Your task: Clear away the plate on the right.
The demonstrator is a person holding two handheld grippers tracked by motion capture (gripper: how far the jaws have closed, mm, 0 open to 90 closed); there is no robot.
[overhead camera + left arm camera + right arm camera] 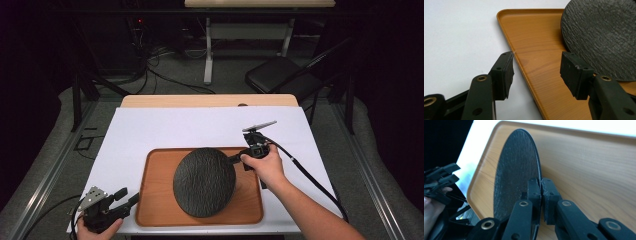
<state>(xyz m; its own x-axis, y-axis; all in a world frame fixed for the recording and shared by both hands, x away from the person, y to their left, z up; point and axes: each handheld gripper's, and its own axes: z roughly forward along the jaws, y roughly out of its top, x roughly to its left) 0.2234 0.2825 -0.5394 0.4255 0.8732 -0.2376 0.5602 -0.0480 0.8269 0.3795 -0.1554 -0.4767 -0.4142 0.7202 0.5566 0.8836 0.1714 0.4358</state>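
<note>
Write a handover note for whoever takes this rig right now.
Right hand-held gripper: shut on the rim of the round dark textured plate, which it holds tilted up on edge over the brown wood-grain tray.
Left hand-held gripper: open, holds nothing, at the tray's near left edge.
Done: plate gripped and tilted.
Left: probably lift it off the tray or lay it flat; the aim cannot be told from here.

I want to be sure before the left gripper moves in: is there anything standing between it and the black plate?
Nothing visible does. The left gripper is open at the tray's near left corner, with bare tray between it and the plate. The right gripper is shut on the plate's far edge, on the other side.
</note>
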